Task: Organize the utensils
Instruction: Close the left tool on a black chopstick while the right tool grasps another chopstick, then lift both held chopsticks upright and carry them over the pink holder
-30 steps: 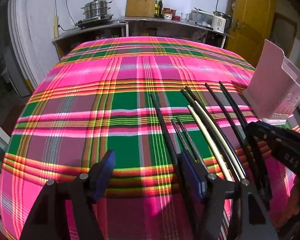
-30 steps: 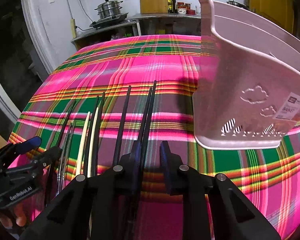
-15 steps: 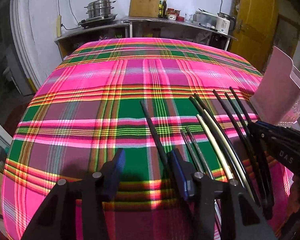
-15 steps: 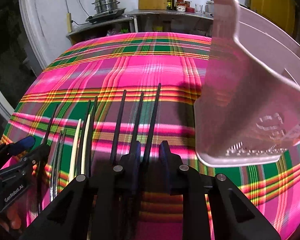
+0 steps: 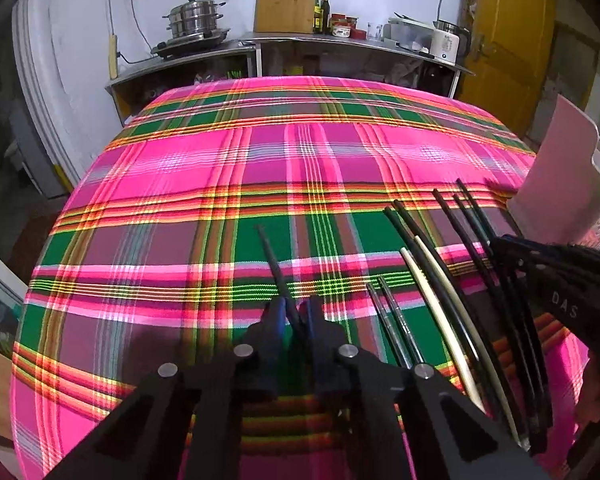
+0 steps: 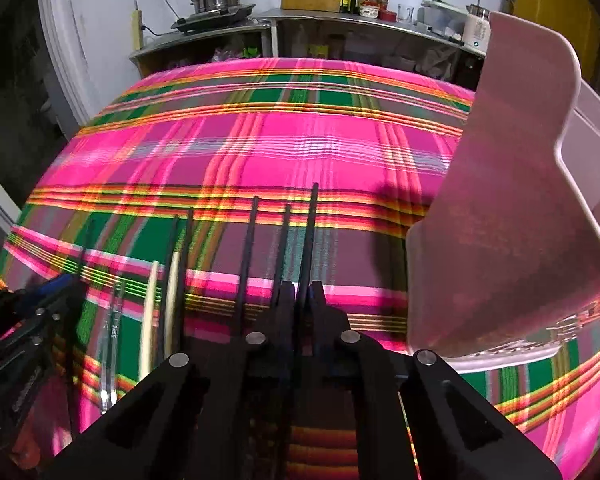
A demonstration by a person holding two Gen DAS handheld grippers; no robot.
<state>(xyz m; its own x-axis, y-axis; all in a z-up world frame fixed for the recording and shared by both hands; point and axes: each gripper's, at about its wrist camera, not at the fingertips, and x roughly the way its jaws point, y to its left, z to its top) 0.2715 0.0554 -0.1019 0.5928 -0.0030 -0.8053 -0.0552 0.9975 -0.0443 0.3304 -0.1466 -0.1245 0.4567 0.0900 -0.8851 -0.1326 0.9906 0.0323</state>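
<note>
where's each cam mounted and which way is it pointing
Left wrist: sits on the left hand-held gripper, facing forward over the plaid tablecloth toward the kitchen counter; its fingers clamp a black chopstick.
Right wrist: sits on the right hand-held gripper, same direction, pink holder close on its right; fingers clamp another black chopstick.
Shared: tablecloth, counter, holder, cream chopsticks, and each other's gripper.

Our left gripper [image 5: 294, 312] sits low over the table, its blue-padded fingers [image 5: 275, 314] drawn in tight on a single black chopstick [image 5: 274, 258]. Our right gripper [image 6: 302, 294] is level beside it to the right, its jaws pinched on another black chopstick [image 6: 310, 232]. Each gripper shows at the edge of the other's view, and the bare fingers of the holding hands peek in at the lower corners.
</note>
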